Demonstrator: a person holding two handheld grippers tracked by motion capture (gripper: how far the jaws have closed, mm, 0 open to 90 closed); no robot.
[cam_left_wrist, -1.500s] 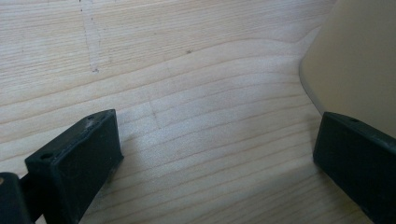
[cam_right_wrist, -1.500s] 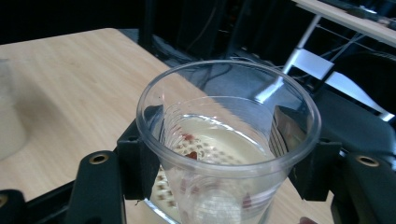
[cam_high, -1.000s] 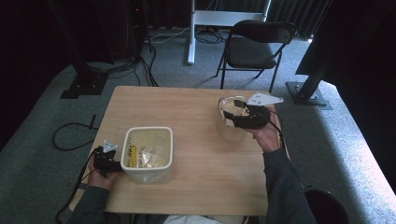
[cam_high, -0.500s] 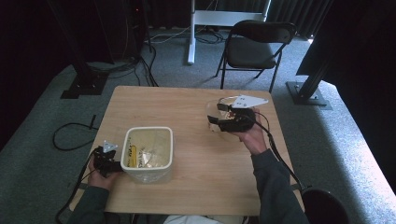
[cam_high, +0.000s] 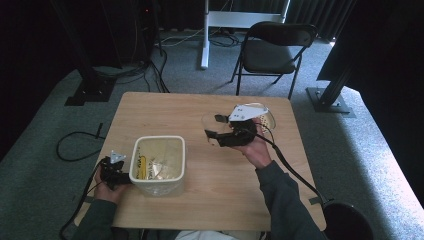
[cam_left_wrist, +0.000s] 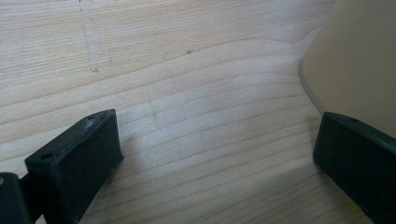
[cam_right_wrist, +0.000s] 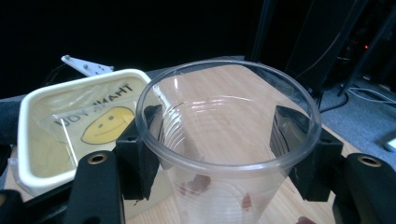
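Note:
My right gripper (cam_high: 212, 126) (cam_right_wrist: 219, 140) is shut on a clear plastic cup (cam_high: 205, 122) (cam_right_wrist: 224, 116), one pad on each side of its wall just under the rim. The cup is upright, lifted over the middle of the wooden table (cam_high: 170, 112). A cream tub (cam_high: 157, 186) (cam_right_wrist: 32, 116) stands at the front left, with a clear bag with a yellow smiley face (cam_right_wrist: 105, 123) inside. My left gripper (cam_high: 117, 172) (cam_left_wrist: 215, 144) rests open on the table against the tub's left wall (cam_left_wrist: 355, 60), with nothing between its jaws.
Something of clear plastic (cam_high: 267, 117) sits behind the right gripper's grey plate near the table's right edge; I cannot tell what it is. A black folding chair (cam_high: 272, 50) stands beyond the far edge. Cables lie on the carpet at left.
The right gripper has carried the clear cup to the left, from near the table's right edge toward the tub. The left gripper has stayed put.

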